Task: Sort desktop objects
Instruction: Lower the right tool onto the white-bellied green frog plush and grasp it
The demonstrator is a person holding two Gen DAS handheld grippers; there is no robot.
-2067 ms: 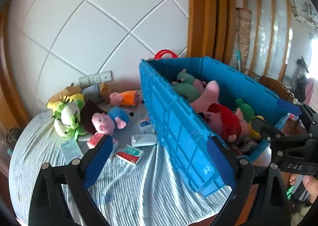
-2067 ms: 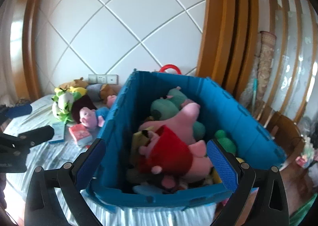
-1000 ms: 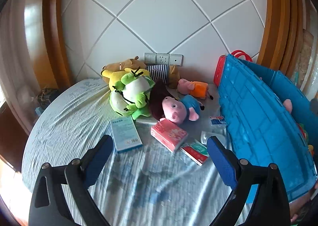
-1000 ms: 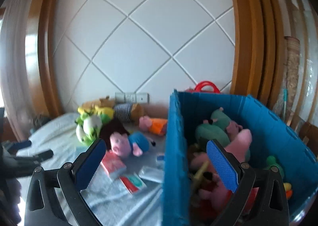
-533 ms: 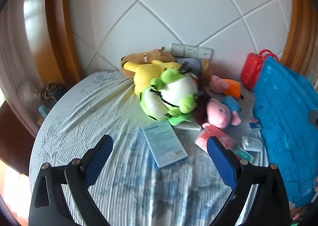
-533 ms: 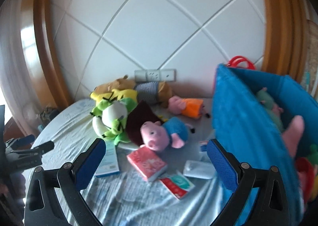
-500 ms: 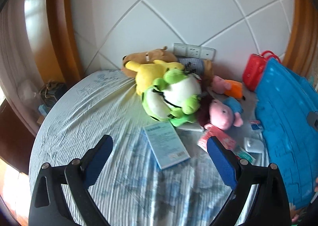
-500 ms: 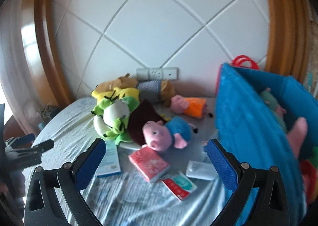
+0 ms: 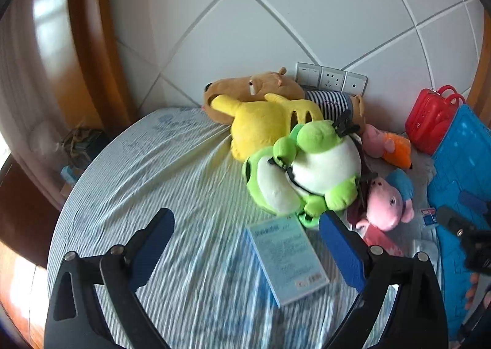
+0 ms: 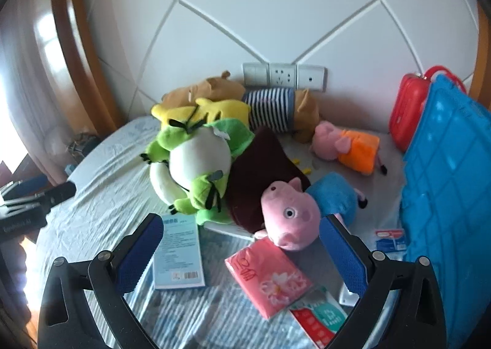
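Hovering above the worktop (image 9: pixel 138 171), the left gripper (image 9: pixel 245 244) is keeping its fingers wide and empty over a flat light-blue box (image 9: pixel 287 260), which is lying near the front edge. Striped, wrinkled cloth is covering the rounded worktop, and its left half is lying bare, giving open room. The right gripper (image 10: pixel 239 247) is also spreading its fingers wide, holding nothing, above a soft red tissue pack (image 10: pixel 268 277) and a smaller red-and-green packet (image 10: pixel 319 315). A ribbed blue plastic crate (image 10: pixel 448 183) is standing along the right edge, with a glossy red case (image 10: pixel 408 109) behind it in the back right corner. Six plush toys are crowding the back: a green frog (image 10: pixel 196 165), a yellow one (image 9: pixel 264 125), a brown one (image 9: pixel 254 85), what is probably a striped bear (image 10: pixel 273 108), though it is half hidden, and two pink pigs, one in blue (image 10: pixel 294 211), one in orange (image 10: pixel 346 146).
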